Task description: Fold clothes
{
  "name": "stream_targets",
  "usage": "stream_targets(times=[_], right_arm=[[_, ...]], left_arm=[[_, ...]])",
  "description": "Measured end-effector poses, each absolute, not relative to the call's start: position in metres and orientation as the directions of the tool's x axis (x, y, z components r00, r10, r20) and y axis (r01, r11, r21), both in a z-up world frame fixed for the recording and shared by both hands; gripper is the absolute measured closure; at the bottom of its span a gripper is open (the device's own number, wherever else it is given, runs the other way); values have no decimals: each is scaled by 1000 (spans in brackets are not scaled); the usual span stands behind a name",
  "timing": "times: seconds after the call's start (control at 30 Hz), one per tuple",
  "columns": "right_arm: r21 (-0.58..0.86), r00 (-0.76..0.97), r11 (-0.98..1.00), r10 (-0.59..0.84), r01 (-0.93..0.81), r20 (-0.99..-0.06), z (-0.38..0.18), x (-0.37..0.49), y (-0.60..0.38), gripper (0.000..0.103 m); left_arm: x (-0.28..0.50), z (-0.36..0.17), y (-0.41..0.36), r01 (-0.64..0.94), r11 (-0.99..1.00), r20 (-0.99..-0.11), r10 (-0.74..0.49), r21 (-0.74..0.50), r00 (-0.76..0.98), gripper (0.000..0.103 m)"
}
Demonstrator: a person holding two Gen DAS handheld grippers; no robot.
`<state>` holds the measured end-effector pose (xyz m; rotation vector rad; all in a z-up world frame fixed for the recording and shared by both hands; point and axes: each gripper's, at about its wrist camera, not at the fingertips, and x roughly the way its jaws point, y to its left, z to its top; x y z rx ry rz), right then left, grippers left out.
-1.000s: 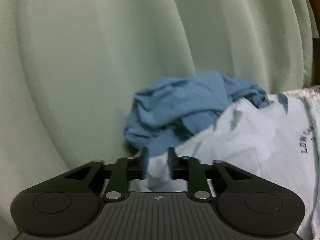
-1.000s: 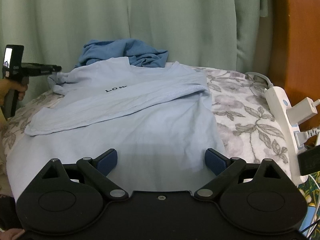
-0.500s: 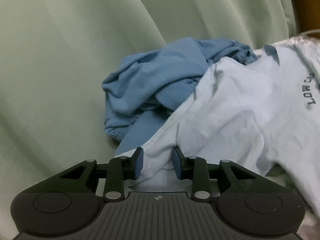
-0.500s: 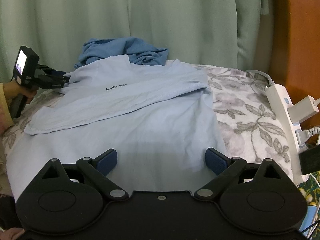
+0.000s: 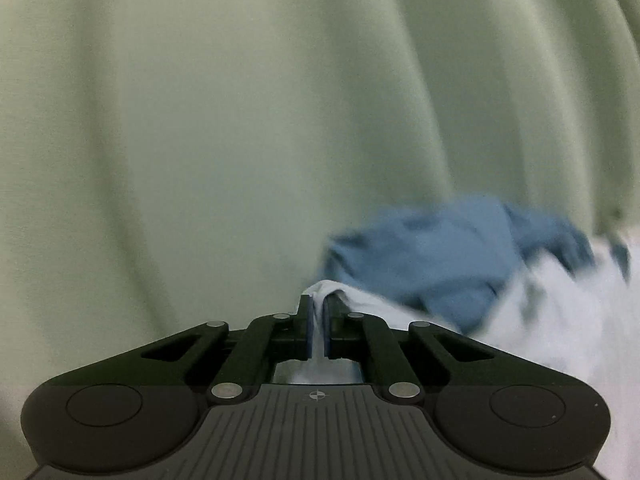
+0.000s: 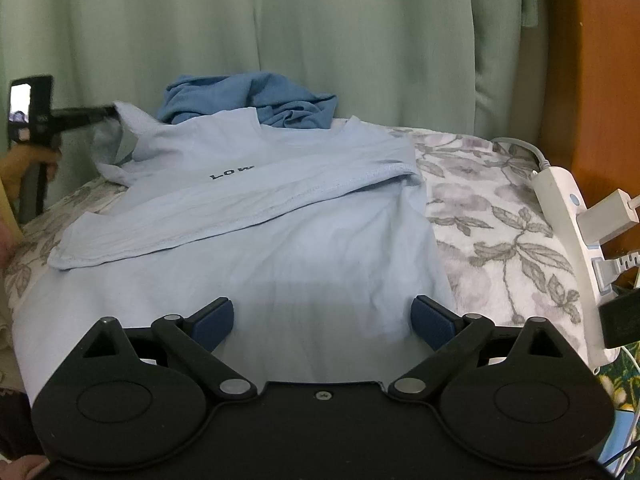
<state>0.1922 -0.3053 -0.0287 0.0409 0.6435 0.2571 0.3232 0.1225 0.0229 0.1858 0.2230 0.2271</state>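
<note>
Pinching a fold of the pale blue T-shirt (image 5: 320, 300) between its pads, the left gripper (image 5: 318, 332) was clamped shut on the sleeve end, with cloth bunched just beyond its fingertips. We judged this hold to serve the next fold: lifted by the sleeve, that side could be carried across the body of the garment. From the right wrist view we saw the same left gripper (image 6: 106, 111) at the far left shoulder of the T-shirt (image 6: 280, 240), which lay spread on the flowered bedcover (image 6: 492, 236) directly ahead of the right gripper (image 6: 324, 318). One hemmed layer already lay doubled diagonally across the chest. The right gripper's jaws stood wide apart, nothing between the pads, poised above the near part of the shirt; we took it to be waiting, perhaps to pin the cloth. Beyond the collar sat a crumpled darker blue garment (image 6: 256, 98), apparently touching the shirt, though motion blur in the left view left the overlap unclear. We saw no baskets or other containers; a white power strip (image 6: 568, 216) lay to the right of the right gripper.
</note>
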Motion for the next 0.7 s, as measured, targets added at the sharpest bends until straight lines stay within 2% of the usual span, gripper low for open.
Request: stream_targets(times=[0.07, 0.17, 0.4, 0.6, 0.7], right_arm=[[118, 769, 967, 250, -225, -588, -29, 192, -306, 8], [116, 769, 967, 249, -225, -588, -29, 192, -305, 8], [121, 773, 968, 247, -218, -584, -29, 192, -307, 8], [127, 770, 967, 252, -220, -587, -29, 193, -308, 8], [123, 769, 967, 250, -221, -588, -28, 193, -307, 7]], left_arm=[[311, 37, 138, -244, 962, -164, 262, 120, 951, 99], [298, 47, 154, -251, 968, -177, 252, 30, 951, 99], [264, 29, 164, -290, 954, -237, 265, -75, 935, 99], [217, 16, 166, -341, 931, -252, 300, -134, 920, 99], [209, 11, 172, -363, 924, -284, 318, -121, 905, 98]])
